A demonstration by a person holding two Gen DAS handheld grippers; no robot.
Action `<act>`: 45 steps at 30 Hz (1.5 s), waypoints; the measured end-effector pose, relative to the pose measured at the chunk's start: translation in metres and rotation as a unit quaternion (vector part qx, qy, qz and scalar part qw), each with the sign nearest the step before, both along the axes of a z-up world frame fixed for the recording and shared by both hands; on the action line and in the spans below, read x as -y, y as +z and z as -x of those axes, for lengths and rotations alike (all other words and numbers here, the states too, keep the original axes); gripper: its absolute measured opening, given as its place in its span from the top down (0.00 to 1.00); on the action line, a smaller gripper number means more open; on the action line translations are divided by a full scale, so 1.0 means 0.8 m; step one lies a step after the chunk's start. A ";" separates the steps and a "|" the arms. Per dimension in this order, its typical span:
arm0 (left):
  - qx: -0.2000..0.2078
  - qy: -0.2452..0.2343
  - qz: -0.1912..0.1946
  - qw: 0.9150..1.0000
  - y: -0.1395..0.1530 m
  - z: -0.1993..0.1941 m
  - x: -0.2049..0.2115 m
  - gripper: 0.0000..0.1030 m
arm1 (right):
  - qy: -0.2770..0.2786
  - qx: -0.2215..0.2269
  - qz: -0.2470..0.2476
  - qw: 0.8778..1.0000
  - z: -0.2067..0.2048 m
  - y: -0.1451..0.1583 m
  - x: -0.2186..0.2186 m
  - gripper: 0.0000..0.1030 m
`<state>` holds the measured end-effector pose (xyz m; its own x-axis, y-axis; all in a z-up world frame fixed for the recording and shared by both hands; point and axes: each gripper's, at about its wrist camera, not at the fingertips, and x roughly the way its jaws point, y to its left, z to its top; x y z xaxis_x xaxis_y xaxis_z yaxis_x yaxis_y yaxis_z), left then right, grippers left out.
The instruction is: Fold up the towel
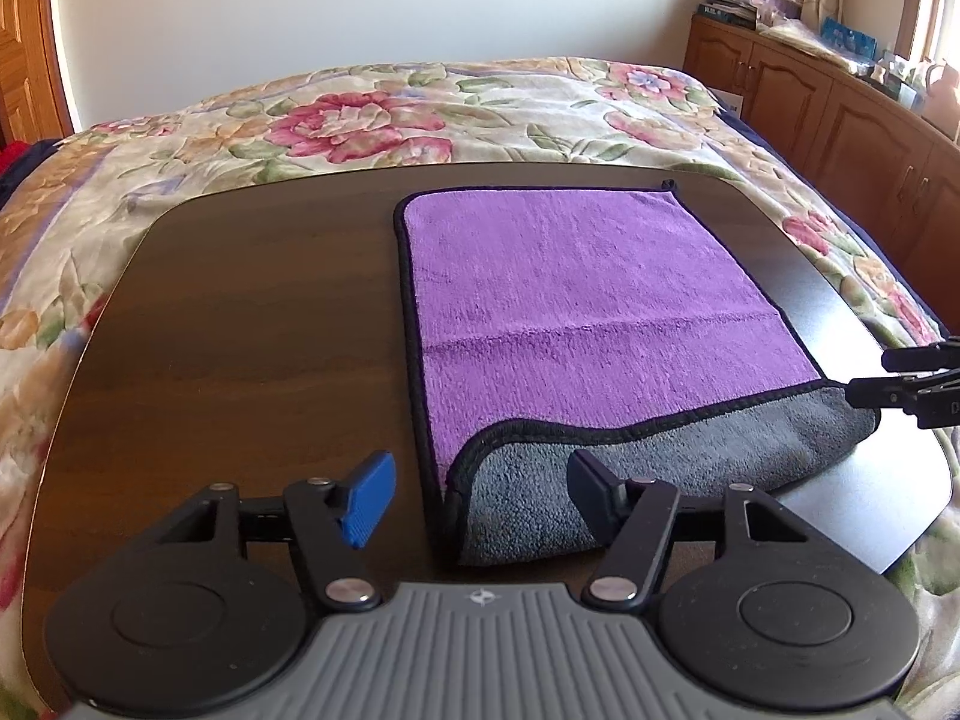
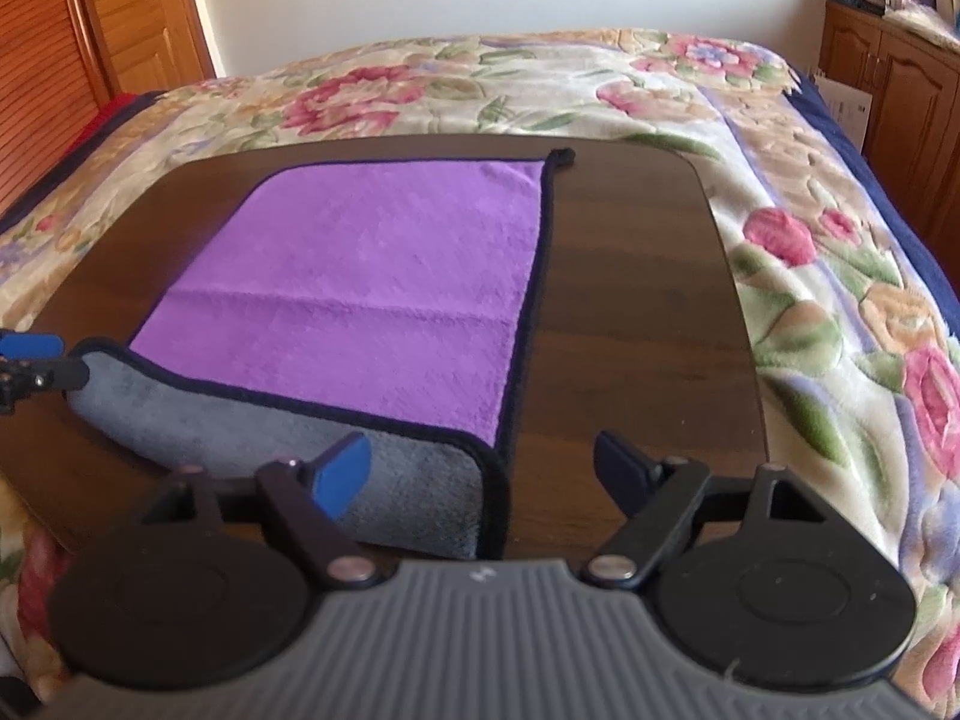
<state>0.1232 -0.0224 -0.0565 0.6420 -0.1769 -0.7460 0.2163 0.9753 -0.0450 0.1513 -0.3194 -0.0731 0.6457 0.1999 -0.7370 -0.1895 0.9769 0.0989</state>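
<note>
A purple towel with a grey underside and black hem lies on a dark wooden table. Its near edge is turned over, so a grey strip shows along the front. My left gripper is open, its jaws wide on either side of the near left corner. My right gripper is open over the near right corner of the towel. The right gripper's fingers show at the right edge of the left wrist view, beside the grey fold. The left gripper's fingers show at the left edge of the right wrist view.
The table stands over a bed with a floral blanket. Wooden cabinets with clutter on top line the right wall. A wooden door is at the back left.
</note>
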 end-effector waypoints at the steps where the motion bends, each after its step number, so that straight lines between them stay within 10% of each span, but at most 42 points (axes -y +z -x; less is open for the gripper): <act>1: -0.001 0.000 0.002 1.000 -0.001 -0.002 -0.001 0.40 | -0.001 -0.003 -0.002 1.000 -0.002 -0.002 0.001 0.21; 22: -0.018 -0.007 0.011 1.000 -0.012 -0.019 0.000 0.57 | 0.007 -0.037 -0.034 0.999 -0.015 -0.015 0.010 0.25; 45: -0.030 -0.010 0.019 0.999 -0.023 -0.022 0.000 0.66 | 0.018 -0.052 -0.079 0.995 -0.020 -0.014 0.021 0.54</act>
